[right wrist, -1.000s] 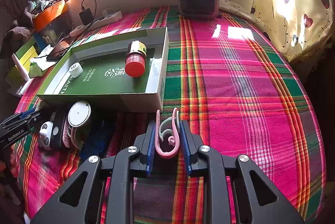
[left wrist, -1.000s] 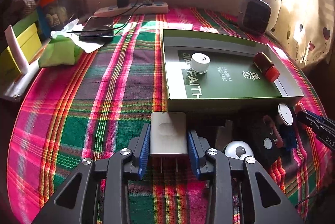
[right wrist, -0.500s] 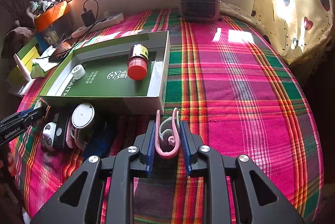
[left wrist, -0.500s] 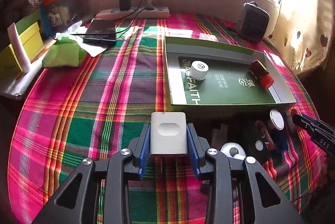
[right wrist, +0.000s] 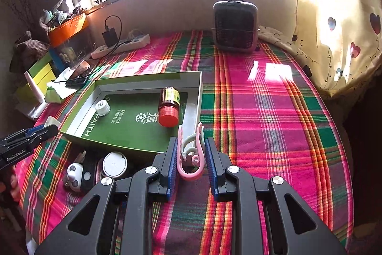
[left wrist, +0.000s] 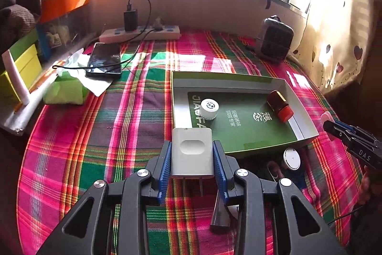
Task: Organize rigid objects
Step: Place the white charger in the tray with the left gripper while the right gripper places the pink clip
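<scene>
**Above the plaid cloth, both grippers loaded**

Near the green tray (left wrist: 301,111), my left gripper (left wrist: 192,166) clenched a white charger (left wrist: 191,152). My right gripper (right wrist: 191,159) clamped a pink clip (right wrist: 191,154) just off the tray's near right corner. A bottle (right wrist: 169,104) and white cap (right wrist: 102,107) lay inside.

The left tongs (left wrist: 192,157) point forward and downward, their blue pads (left wrist: 165,165) pressed flat against both sides of a white charger (left wrist: 191,151) held clear of the bed. The right tongs (right wrist: 191,158) tilt down at much the same slant, jaws drawn nearly together and pinching a pink clip (right wrist: 191,159) upright between them. Each tongs' dark tip shows at the edge of the other's view.
</scene>
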The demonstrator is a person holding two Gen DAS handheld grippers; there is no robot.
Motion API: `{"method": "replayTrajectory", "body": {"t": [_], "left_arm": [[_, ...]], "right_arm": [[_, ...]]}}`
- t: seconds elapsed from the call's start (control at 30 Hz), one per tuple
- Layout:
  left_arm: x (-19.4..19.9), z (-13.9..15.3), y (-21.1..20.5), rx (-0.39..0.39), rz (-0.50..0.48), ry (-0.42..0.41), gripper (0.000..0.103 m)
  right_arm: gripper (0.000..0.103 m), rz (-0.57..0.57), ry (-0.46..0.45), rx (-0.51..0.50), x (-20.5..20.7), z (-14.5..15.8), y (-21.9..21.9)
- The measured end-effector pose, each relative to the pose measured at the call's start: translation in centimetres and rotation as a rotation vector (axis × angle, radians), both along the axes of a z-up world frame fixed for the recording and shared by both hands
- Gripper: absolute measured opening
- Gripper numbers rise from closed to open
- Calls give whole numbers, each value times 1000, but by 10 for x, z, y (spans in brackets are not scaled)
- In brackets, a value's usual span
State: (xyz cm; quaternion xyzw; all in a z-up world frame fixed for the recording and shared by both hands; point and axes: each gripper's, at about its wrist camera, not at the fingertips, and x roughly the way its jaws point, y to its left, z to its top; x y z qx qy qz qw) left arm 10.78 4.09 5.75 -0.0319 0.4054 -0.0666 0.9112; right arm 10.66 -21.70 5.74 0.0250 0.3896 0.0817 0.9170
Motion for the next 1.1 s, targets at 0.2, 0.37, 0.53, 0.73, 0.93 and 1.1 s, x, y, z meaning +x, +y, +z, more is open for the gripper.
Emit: {"method": "replayTrajectory", "body": {"t": [0.2, 0.37, 0.53, 0.73, 0.93, 1.1], "left_arm": [[18, 0, -12, -21, -41, 5, 32], [32, -2, -23, -21, -73, 8, 32], [46, -11, -30, -31, -91, 36, 32], [58, -20, -35, -32, -100, 57, 32], [65, -29, -36, -24, -100, 80, 32], [69, -36, -37, -19, -100, 95, 32]], "right_arm": [[24, 59, 1, 11, 25, 6, 12], [24, 115, 11, 23, 45, 4, 27], [24, 164, 38, 25, 62, -4, 43], [24, 216, 68, 29, 76, -16, 59], [24, 282, 95, 0, 84, -27, 78], [24, 283, 121, -4, 90, -36, 81]]}}
